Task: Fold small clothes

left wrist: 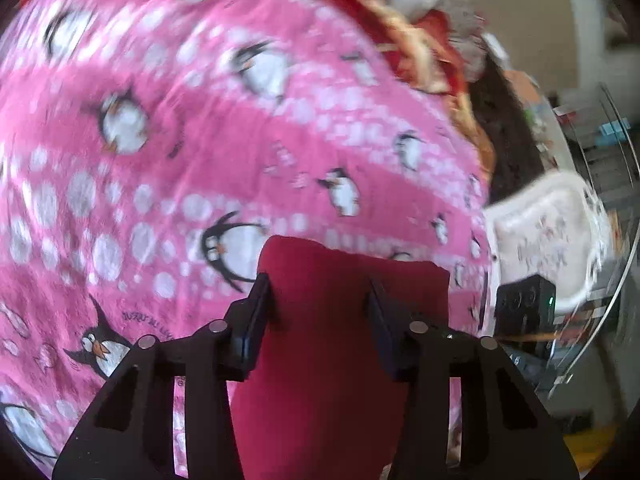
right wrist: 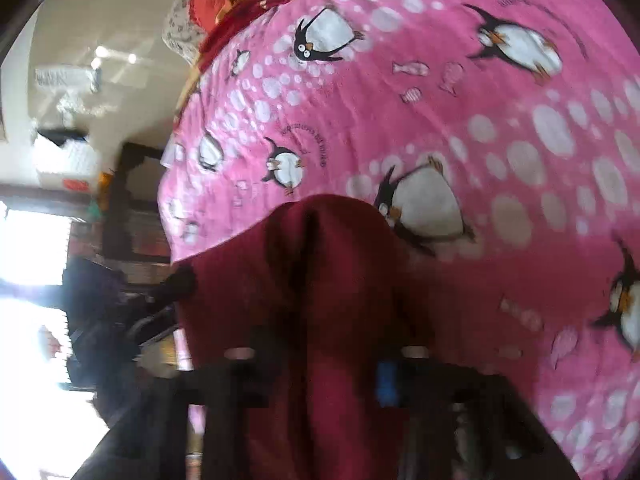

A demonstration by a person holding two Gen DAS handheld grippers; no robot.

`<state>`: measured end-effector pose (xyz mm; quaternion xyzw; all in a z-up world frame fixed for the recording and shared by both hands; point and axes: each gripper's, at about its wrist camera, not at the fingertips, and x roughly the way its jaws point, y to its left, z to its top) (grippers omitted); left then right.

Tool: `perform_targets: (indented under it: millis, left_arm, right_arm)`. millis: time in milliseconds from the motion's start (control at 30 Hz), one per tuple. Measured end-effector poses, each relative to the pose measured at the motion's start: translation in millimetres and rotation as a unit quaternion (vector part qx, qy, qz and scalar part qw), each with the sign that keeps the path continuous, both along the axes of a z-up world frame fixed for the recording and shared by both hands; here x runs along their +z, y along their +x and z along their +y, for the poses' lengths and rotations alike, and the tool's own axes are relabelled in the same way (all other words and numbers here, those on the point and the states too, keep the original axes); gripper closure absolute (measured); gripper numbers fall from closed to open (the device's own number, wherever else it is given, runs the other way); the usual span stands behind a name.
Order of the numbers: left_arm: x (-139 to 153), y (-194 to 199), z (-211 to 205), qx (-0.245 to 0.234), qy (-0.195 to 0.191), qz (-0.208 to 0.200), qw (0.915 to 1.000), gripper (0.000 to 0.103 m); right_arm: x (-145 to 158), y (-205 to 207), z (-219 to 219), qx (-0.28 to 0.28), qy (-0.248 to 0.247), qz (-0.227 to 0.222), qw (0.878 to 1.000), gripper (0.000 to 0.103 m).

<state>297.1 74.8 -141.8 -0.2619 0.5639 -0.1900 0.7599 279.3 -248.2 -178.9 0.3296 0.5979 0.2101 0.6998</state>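
A dark red cloth (left wrist: 340, 320) runs between the fingers of my left gripper (left wrist: 320, 296), whose jaws stand apart around it, above a pink penguin-print blanket (left wrist: 200, 140). In the right wrist view the same red cloth (right wrist: 320, 280) drapes over my right gripper (right wrist: 320, 360) and hides its fingertips; a blue pad (right wrist: 386, 384) shows at the right finger. The pink blanket (right wrist: 440, 100) fills the view behind. Both views are blurred by motion.
A heap of red and orange clothes (left wrist: 420, 40) lies at the blanket's far edge. A white tray-like object (left wrist: 548, 236) and a glass shelf (left wrist: 600, 200) stand at the right. In the right wrist view a bright window (right wrist: 32, 260) and dark furniture (right wrist: 104, 300) are at left.
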Motion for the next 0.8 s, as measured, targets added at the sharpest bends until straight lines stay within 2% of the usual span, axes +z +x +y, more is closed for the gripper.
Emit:
perform_targets:
  millis: [33,67,133,167,233,300,367,400,433,467,500,533,600,667,800]
  left_arm:
    - [4,-2,-6,-0.012,0.022,-0.02,0.9995,0.058]
    - [1,-1,-12,-0.015,0.051,-0.021,0.9984,0.058]
    - [-18,7,-21,-0.011,0.107,-0.011,0.9941,0.056]
    - [-21,8,-22,-0.01,0.114,-0.016,0.9933,0.053]
    - [-25,9,-18,0.002,0.104,-0.011,0.9945,0.05]
    - [-24,7,-15,0.014,0.104,0.007,0.9944,0.037]
    - [-10,-5,-14,0.019,0.129,-0.003,0.9914,0.037]
    - [0,-14,-17,0.012,0.152,-0.021,0.9881,0.037]
    - [9,-24,-18,0.005,0.173,-0.035,0.9844,0.037]
    - [13,-32,-21,0.0,0.185,-0.043,0.9817,0.037]
    - [19,-44,-22,-0.006,0.198,-0.052,0.9787,0.037]
    - [23,-60,-23,-0.011,0.206,-0.056,0.9768,0.037]
    - [26,-83,-22,-0.018,0.218,-0.057,0.9742,0.037]
    - [30,-111,-21,-0.013,0.242,-0.065,0.9681,0.037]
    - [44,-167,-32,-0.01,0.299,-0.081,0.9507,0.037]
  right_arm:
    - [5,-4,-2,0.0,0.001,-0.007,1.0,0.079]
    - [11,-9,-4,-0.005,-0.007,-0.017,1.0,0.079]
    - [1,-9,-5,-0.017,-0.009,0.0,1.0,0.079]
    - [-11,-7,-5,-0.02,-0.011,0.012,1.0,0.079]
    - [-18,-5,-2,-0.024,-0.012,0.002,1.0,0.079]
    - [-16,-7,-2,-0.029,-0.015,0.002,0.999,0.078]
    - [-10,-10,-4,-0.025,-0.013,0.0,1.0,0.072]
    - [-4,-13,-4,-0.023,-0.015,-0.005,1.0,0.065]
    - [4,-18,-5,-0.023,-0.021,-0.012,0.999,0.053]
    - [12,-24,-6,-0.024,-0.025,-0.019,0.999,0.047]
    - [19,-32,-7,-0.024,-0.031,-0.022,0.999,0.03]
    - [24,-41,-8,-0.025,-0.037,-0.022,0.999,0.019]
    - [27,-58,-9,-0.028,-0.03,-0.008,0.999,0.019]
    - [29,-80,-10,-0.026,-0.024,0.0,0.999,0.019]
    - [47,-133,-1,-0.015,-0.078,-0.016,0.997,0.019]
